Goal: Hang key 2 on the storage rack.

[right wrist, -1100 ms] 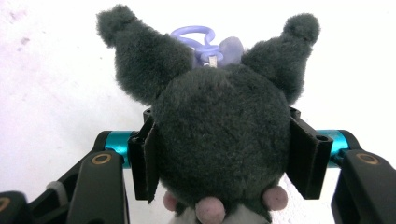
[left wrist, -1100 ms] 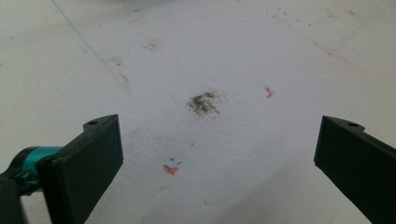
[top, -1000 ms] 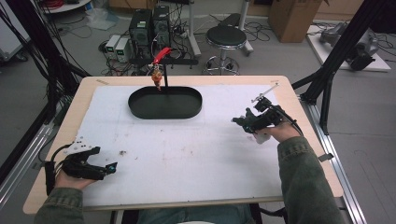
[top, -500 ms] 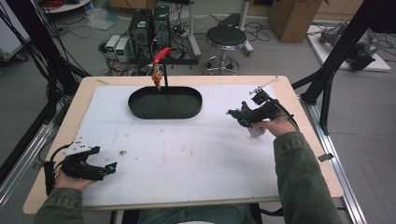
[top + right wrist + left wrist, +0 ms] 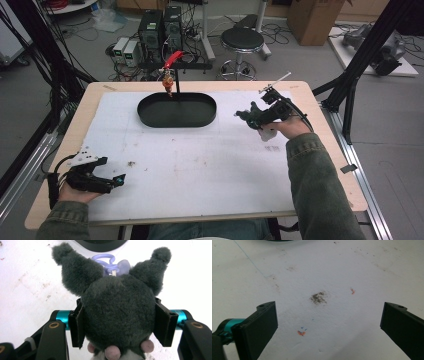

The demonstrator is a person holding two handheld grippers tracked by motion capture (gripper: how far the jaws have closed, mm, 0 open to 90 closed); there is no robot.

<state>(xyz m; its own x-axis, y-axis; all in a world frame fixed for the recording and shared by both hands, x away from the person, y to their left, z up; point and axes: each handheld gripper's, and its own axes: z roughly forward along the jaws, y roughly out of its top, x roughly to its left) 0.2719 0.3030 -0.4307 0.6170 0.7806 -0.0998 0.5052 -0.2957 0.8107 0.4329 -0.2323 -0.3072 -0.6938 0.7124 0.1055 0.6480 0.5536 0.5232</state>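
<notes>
My left gripper (image 5: 114,181) rests low on the near-left part of the counter (image 5: 320,210), well away from the black oval tray (image 5: 177,111) and nearer to me than it. In the left gripper view its jaws stand wide apart and released, with bare white sheet between them and a small grey smudge (image 5: 318,297) ahead; a sliver of the tray's edge shows at the top.

The tray lies at the far middle of the counter. At its far rim stands a thin black stand (image 5: 176,86) with a red and orange trinket (image 5: 168,82) hanging from it.

To the right of the tray, at about the same depth, my right gripper (image 5: 247,116) is lifted off the sheet and points toward the tray's right end. It is clenched on a dark grey plush toy (image 5: 117,312): in the right gripper view both pads press into the sides of the round fluffy head, two ears point up, and a lilac clasp (image 5: 107,262) sits between them. The tray's dark rim shows just beyond the toy. Small pink nubs show at the toy's lower edge.
</notes>
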